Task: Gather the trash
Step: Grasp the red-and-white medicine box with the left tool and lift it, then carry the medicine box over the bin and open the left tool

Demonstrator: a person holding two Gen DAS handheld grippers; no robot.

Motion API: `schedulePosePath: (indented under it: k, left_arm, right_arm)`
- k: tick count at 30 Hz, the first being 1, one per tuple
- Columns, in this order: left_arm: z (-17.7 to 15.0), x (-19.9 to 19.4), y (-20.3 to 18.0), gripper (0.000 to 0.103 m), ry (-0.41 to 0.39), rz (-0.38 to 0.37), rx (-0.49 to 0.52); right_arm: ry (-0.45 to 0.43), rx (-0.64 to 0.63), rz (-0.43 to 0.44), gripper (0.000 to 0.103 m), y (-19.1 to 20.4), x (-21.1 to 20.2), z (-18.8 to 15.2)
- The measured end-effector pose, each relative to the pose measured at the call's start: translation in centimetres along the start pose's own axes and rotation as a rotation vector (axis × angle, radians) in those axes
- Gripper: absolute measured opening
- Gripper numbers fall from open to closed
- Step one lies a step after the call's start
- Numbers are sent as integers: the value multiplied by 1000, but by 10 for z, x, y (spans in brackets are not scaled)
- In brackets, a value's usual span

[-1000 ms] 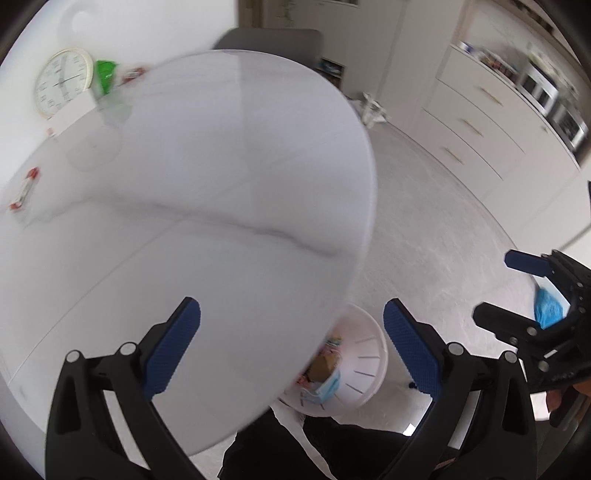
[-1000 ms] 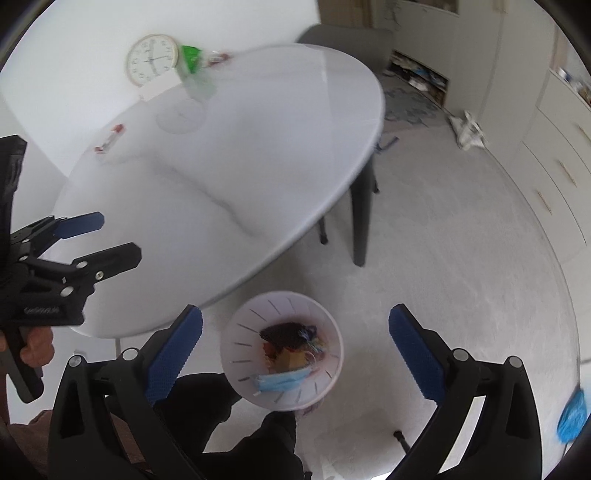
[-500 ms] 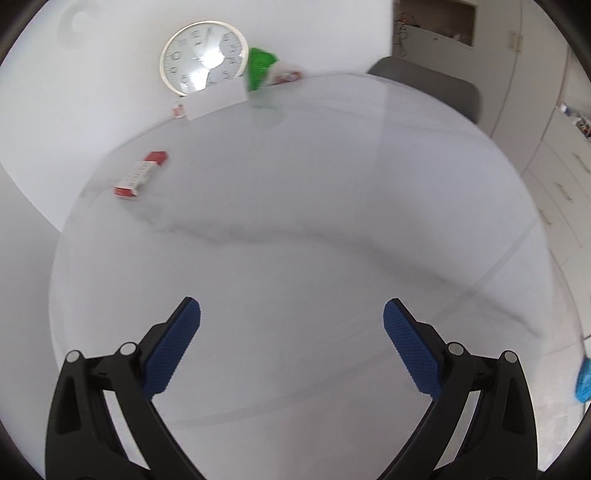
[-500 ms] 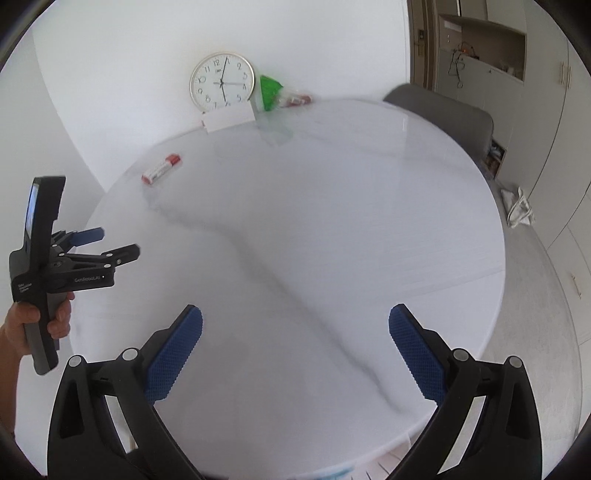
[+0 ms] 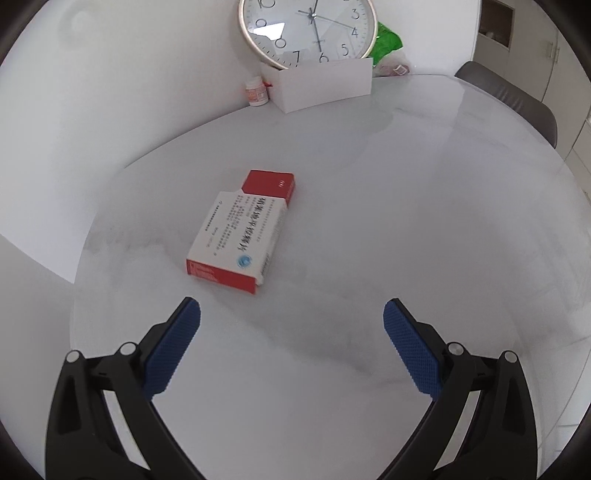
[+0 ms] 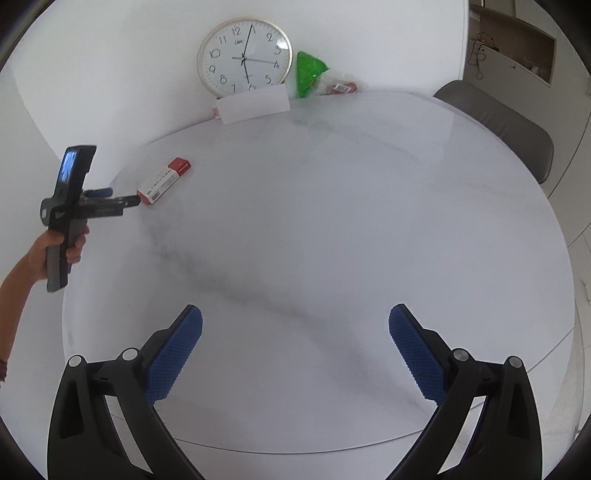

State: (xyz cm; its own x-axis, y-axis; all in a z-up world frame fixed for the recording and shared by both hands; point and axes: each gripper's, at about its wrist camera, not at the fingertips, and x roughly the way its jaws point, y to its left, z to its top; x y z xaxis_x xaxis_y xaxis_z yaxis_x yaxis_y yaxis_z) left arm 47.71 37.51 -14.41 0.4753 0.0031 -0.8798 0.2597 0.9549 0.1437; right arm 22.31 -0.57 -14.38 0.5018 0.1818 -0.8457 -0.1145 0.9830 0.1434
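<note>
Left tongs (image 5: 291, 317) have advanced across the worktop (image 5: 406, 221) toward the red-and-white box (image 5: 240, 230), now just ahead. Both left and right tongs (image 6: 295, 325) are spread, empty.

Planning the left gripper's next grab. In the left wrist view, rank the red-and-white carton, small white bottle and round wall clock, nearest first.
1. Red-and-white carton, flat on the table just ahead, slightly left.
2. Small white bottle, far edge by the wall.
3. Round wall clock, behind, leaning on the wall.
</note>
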Motion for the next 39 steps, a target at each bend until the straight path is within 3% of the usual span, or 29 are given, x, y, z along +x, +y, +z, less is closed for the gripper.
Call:
schedulePosePath:
  k: [5,13,17,21,24,27,32,39]
  left_arm:
    - [30,60,36,95,36,26,42]
    - [54,120,46,96,95,-32,124]
    - [62,129,51,96,83,-72,93]
    - [59,127,50,81,65,-126,71]
    - [54,123,42,81,48,-85,90]
    - [46,112,31,80,51,-53,96]
    - [21,49,-7,81,5,-88,48]
    - [-35,-67,-128,81,-70,-165,101]
  right_arm:
    - [60,-28,-13,100,26,39,15]
    - [105,26,-16,100,26,75,27]
    - [126,36,-12,100,28,91,29]
    - [131,58,-2,100,28,96,28]
    - [128,71,-1,100,28,94,28]
    - [120,79,-4,100,29,87,29]
    - [92,96,-1,100,19,58,15]
    - [33,145,-12,100,-13,-5,-31]
